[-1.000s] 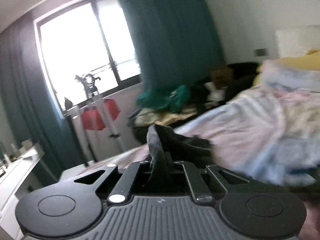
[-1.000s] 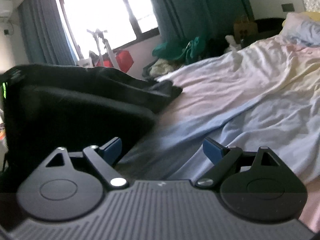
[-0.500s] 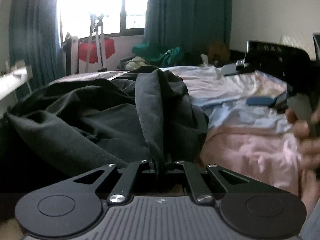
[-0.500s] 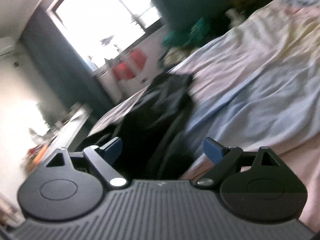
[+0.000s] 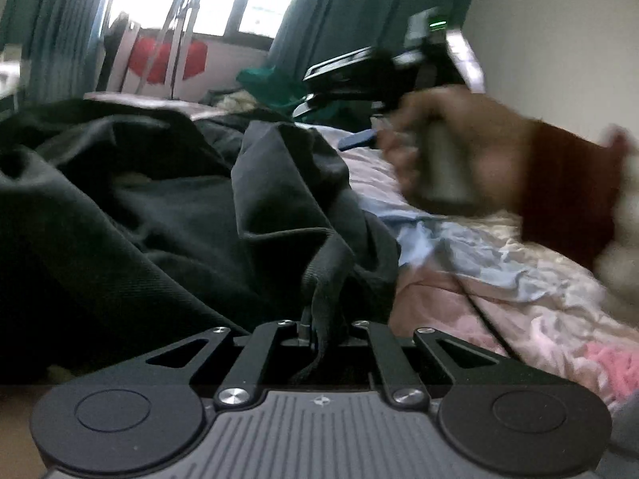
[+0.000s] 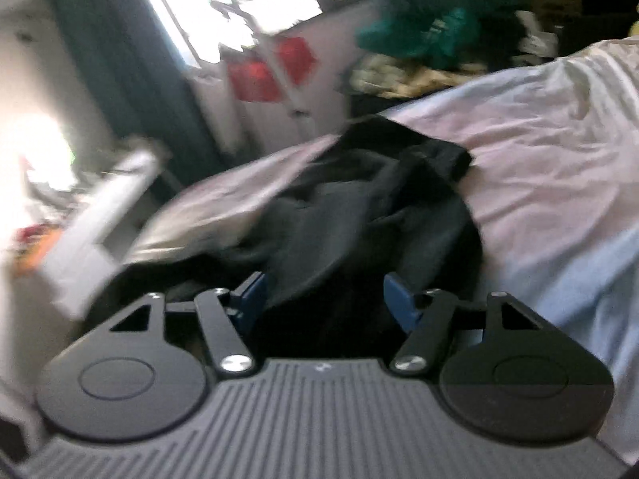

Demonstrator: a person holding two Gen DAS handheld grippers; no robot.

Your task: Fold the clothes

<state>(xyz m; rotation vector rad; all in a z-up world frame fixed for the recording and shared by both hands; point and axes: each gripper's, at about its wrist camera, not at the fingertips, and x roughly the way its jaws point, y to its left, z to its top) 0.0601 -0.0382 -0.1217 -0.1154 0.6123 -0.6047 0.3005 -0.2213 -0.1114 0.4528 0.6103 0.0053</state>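
A black garment [image 5: 167,207] lies crumpled on the bed. My left gripper [image 5: 323,325] is shut on a fold of its edge, which runs straight up out of the jaws. In the right wrist view the same black garment [image 6: 359,215] lies bunched on the pale sheet. My right gripper [image 6: 325,299] is open and empty, its blue fingertips [image 6: 399,299] just above the near end of the garment. The right gripper [image 5: 355,139] and the hand holding it also show, blurred, in the left wrist view at upper right.
The bed [image 6: 539,151] has a rumpled pink, blue and cream sheet [image 5: 499,287]. A white stand with red cloth [image 6: 279,68] is by the window. A pile of green clothes [image 6: 415,32] lies beyond the bed. A white desk edge [image 6: 96,215] is on the left.
My right gripper has swung left over the black garment and now points down at it. My left gripper keeps its hold on the fold and has dropped a little.
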